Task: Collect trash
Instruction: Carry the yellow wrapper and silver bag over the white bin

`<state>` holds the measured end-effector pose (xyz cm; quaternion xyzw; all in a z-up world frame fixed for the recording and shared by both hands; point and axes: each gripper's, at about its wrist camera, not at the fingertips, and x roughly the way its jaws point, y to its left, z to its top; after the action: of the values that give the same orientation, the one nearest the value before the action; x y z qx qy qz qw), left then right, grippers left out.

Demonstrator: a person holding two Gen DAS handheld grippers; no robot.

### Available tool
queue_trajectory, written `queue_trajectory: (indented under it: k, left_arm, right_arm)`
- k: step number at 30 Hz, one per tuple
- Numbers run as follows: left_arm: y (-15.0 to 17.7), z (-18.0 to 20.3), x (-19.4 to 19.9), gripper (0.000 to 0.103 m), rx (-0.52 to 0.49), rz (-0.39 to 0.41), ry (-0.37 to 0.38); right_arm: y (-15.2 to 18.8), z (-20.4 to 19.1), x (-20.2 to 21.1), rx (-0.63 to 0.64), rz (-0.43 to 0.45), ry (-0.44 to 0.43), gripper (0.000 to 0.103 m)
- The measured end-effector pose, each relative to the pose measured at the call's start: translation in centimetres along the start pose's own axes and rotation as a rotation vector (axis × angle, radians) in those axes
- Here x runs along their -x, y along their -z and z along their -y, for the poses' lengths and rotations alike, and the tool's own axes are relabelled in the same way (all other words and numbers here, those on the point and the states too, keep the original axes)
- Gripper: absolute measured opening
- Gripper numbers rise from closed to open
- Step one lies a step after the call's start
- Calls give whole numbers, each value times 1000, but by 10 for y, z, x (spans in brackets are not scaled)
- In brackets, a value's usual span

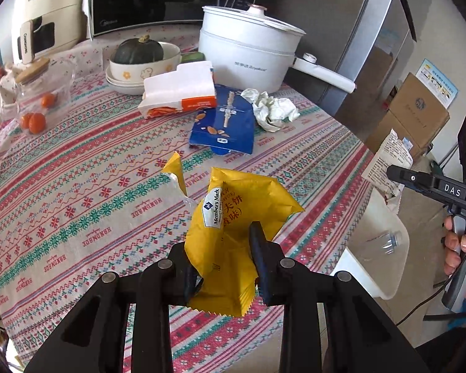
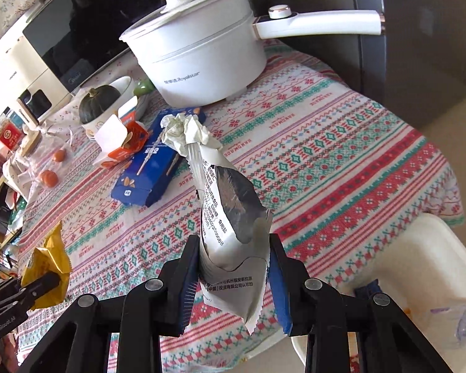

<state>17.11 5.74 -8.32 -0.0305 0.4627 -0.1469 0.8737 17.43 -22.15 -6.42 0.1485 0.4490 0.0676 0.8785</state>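
At six o'clock in each wrist view, a tool pinches litter above the surface (image 1: 77, 186): the left tool (image 1: 223, 267) clamps a yellow wrapper (image 1: 233, 217), the right tool (image 2: 233, 267) a silver packet (image 2: 230, 217). Both look feather-light, crinkly and slippery, so a mid-body grip suits them. At twelve o'clock lie a crumpled paper (image 1: 273, 108), likely soft, and a stiffer blue box (image 1: 225, 124). A white bin (image 2: 419, 264) waits at four o'clock off the patterned cloth, with a fridge (image 1: 357, 31) behind
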Motion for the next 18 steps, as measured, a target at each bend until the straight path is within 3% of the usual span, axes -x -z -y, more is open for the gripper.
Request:
queue_trajectory:
  k: [14,18]
  left_arm:
    - [30,85,-7,32,-49,-38,109]
    - [45,104,-15,32,-68,-93,118]
  right_arm:
    - [38,26,35,11,-51,34,38]
    - [49,38,37,-14,-115,44,38]
